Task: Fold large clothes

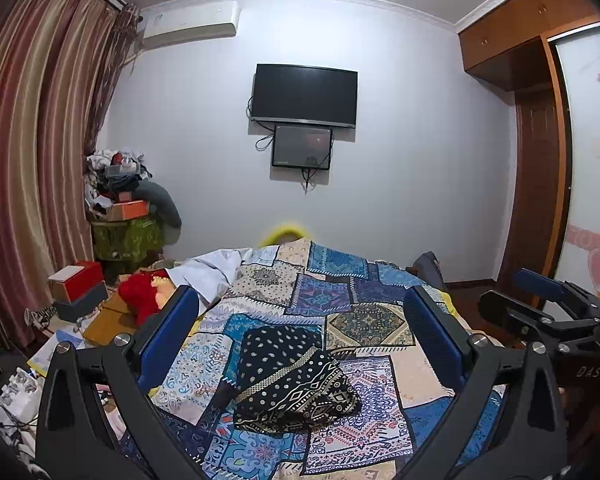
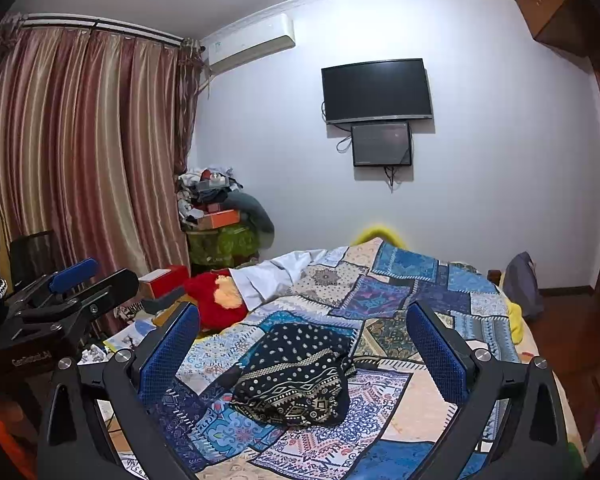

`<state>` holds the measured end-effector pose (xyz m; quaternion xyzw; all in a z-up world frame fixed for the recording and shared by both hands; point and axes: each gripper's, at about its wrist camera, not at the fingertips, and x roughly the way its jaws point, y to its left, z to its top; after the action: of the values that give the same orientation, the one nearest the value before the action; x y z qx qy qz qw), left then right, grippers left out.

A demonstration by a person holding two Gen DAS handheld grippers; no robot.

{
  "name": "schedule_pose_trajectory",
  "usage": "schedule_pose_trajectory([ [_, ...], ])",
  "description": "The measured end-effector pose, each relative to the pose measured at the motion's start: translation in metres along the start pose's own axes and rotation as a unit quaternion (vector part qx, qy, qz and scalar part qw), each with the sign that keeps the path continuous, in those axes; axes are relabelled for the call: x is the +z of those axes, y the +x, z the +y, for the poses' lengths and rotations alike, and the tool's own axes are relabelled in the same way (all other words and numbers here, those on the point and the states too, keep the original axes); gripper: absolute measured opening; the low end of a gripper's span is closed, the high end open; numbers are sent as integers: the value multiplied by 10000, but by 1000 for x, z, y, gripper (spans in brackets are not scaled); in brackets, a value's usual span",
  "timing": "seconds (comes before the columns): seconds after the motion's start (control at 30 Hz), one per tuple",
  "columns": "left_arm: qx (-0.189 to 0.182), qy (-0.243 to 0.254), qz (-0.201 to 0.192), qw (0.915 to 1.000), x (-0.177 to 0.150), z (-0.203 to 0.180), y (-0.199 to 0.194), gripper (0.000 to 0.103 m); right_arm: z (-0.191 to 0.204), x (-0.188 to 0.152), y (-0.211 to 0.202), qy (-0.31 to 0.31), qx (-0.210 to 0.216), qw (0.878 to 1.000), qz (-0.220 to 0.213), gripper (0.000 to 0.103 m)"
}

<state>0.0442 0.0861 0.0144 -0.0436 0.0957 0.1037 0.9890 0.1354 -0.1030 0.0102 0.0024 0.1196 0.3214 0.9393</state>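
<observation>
Both wrist cams are held low over the patchwork-quilted bed (image 1: pixel 340 280), faced toward the white wall w/ black flat TV (image 2: pixel 376 90); both are shared, left cam set further left.

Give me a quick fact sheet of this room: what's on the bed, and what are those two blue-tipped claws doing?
Bed cover: patchwork bedspread, blue and beige
On it: black patterned garment, folded into a bundle
Beside the bed: red plush toy
Wall: dark television
Left gripper: open, holding nothing
Right gripper: open, holding nothing

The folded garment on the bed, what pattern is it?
Black garment with cream dots and geometric bands; right wrist view.
</observation>
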Motion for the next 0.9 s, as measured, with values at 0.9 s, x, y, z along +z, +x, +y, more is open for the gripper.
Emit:
schedule_pose_trajectory([
  [0.9,-24,-208,269,9994,-8,13,13,103,-6,-7,12,134,38,9998,148,103],
])
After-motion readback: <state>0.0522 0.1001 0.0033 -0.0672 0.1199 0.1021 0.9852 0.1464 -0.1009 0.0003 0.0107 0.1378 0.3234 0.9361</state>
